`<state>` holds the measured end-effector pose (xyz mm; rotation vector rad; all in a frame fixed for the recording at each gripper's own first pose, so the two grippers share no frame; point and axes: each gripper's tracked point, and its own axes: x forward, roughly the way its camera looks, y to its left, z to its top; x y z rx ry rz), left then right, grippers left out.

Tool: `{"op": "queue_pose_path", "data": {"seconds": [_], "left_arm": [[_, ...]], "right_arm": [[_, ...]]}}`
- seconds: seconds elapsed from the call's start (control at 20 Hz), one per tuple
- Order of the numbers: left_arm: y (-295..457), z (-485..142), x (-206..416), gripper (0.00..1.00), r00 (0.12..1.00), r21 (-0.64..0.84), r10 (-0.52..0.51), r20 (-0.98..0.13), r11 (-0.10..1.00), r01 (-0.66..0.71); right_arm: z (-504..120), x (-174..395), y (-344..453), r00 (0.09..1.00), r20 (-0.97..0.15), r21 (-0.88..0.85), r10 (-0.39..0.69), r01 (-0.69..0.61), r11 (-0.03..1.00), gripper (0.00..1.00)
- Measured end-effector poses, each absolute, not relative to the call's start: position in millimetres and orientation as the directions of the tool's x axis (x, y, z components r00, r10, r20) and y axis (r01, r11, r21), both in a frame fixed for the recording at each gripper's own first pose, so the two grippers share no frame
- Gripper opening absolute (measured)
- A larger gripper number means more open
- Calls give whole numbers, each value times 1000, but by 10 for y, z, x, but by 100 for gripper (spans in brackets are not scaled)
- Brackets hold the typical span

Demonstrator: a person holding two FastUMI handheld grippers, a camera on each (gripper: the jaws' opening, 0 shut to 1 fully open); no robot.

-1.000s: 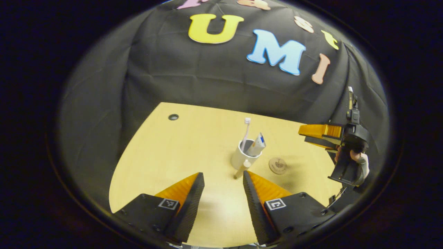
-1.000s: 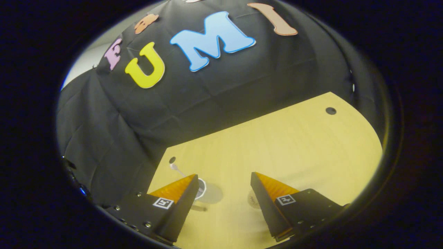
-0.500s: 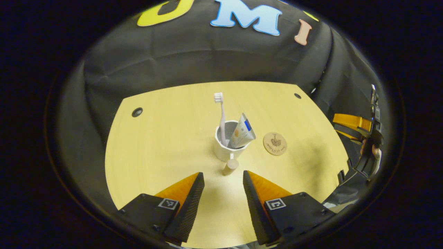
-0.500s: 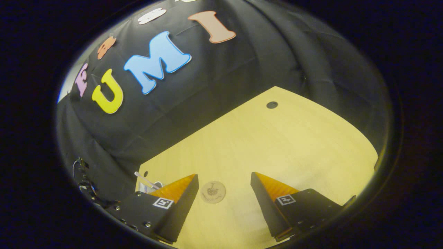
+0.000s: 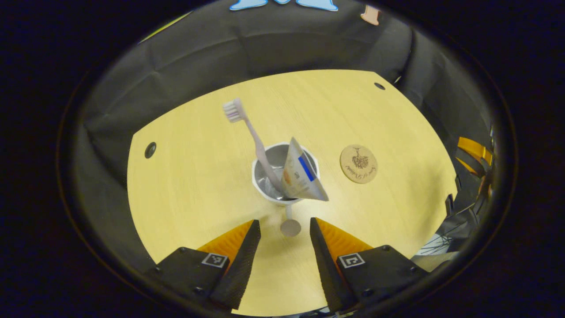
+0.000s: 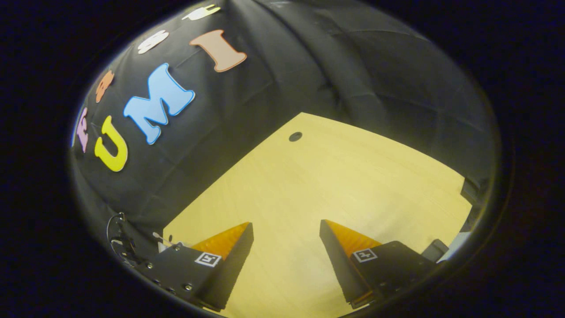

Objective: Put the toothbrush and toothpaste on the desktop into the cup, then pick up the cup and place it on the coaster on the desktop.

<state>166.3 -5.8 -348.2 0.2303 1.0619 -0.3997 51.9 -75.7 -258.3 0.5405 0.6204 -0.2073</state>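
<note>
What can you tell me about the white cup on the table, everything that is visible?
The cup is white outside, grey inside, with a faceted rim. It stands upright on the wooden table, left of the round coaster and apart from it. A toothbrush and a toothpaste tube lean inside. A stick-like handle projects toward the open left gripper.

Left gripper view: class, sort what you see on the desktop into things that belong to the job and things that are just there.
Belong to the job:
cup
toothbrush, standing in the cup
toothpaste, in the cup
coaster, bare, beside the cup
left gripper, open, near the cup's handle

Just there:
cable holes in the desktop
right gripper, open over bare desktop
</note>
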Motion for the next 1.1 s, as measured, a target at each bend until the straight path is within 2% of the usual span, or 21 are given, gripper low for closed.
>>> {"op": "queue_pose_path", "data": {"seconds": [0.3, 0.6, 0.65, 0.8, 0.85, 0.9, 1.1], "left_arm": [[-129, -3724, 1792, 76, 364, 39, -139, -921, 897, 441], [-193, -3909, 1866, 73, 306, 65, -76, -949, 902, 426], [-182, -3929, 1891, 49, 308, 67, -69, -949, 909, 412], [-174, -3960, 1868, 30, 283, 50, -69, -957, 918, 394], [-180, -3955, 1856, 34, 281, 41, -76, -957, 920, 389], [-196, -3983, 1857, 29, 284, 31, -86, -955, 923, 384], [-266, -3987, 1857, 25, 312, 20, -97, -945, 936, 352]], "right_arm": [[-2723, 304, -889, 774, -631, 425, -58, 406, 809, 92], [-2802, 150, -987, 758, -648, 424, -74, 439, 792, 92], [-2809, 137, -994, 757, -650, 423, -74, 440, 792, 92], [-2822, 104, -999, 751, -656, 418, -72, 441, 794, 92], [-2834, 92, -1006, 749, -659, 417, -70, 442, 794, 92], [-2844, 94, -1004, 747, -662, 419, -67, 443, 792, 93], [-2872, 112, -990, 742, -668, 423, -59, 443, 790, 93]]}}
